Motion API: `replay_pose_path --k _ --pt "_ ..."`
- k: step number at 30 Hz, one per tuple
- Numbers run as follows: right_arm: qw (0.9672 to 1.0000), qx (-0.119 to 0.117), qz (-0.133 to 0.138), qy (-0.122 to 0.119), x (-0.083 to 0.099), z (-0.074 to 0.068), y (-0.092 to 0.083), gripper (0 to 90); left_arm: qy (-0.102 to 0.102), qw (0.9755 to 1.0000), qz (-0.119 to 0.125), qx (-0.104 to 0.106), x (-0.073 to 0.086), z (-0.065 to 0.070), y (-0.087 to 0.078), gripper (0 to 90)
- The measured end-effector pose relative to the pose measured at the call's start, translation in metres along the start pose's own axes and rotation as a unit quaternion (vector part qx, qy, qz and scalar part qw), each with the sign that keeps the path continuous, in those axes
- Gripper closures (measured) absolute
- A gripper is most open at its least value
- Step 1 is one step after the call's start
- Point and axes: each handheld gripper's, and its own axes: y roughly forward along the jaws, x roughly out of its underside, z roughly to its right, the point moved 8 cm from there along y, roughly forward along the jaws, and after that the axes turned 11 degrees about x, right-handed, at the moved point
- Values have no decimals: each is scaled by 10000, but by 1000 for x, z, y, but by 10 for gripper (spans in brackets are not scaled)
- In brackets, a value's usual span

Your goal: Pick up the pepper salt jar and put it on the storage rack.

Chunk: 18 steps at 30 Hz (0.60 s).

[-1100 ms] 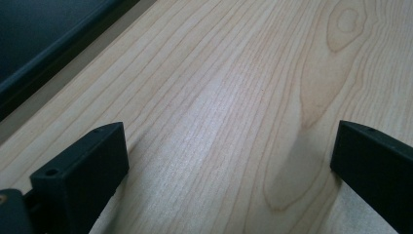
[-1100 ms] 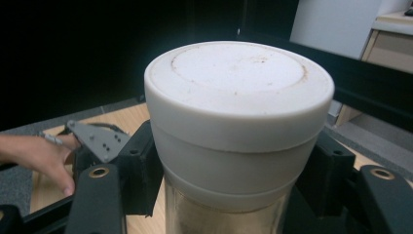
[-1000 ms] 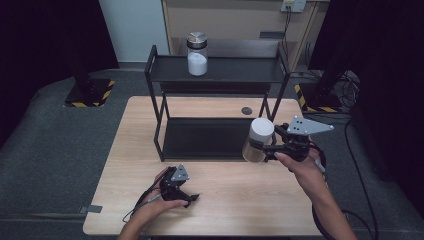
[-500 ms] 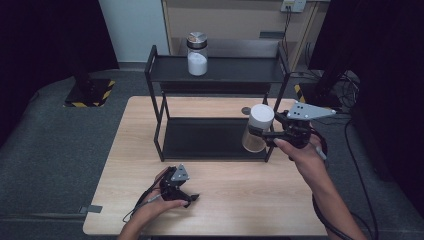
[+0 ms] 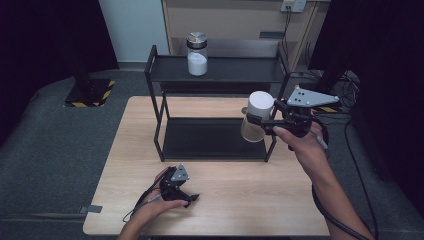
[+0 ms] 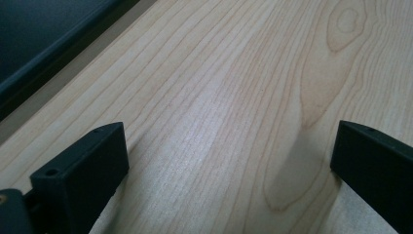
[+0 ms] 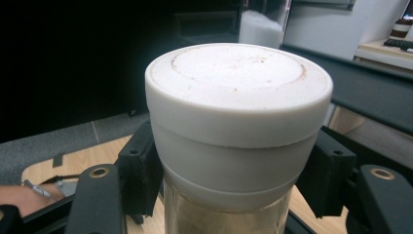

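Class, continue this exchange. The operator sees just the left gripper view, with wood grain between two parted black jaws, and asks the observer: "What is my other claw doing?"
Observer: The right claw is shut on a white-lidded jar, held in the air beside the black rack's right posts.
Operator: What's in that jar?
Observer: Tan powder shows through the glass below the lid.
Operator: Is anything on the rack?
Observer: Yes, a metal-lidded jar of white powder stands on the top shelf, left of its middle.

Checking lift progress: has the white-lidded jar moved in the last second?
Yes. The white-lidded jar rose in the right gripper, its lid now nearer the shelf rack's top tier.
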Motion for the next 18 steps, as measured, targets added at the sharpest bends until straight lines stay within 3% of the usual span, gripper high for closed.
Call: replay_pose_path --k 18 --pt "9997 -10 259 34 -28 4 10 362 3 10000 0 3 0 0 0 0"
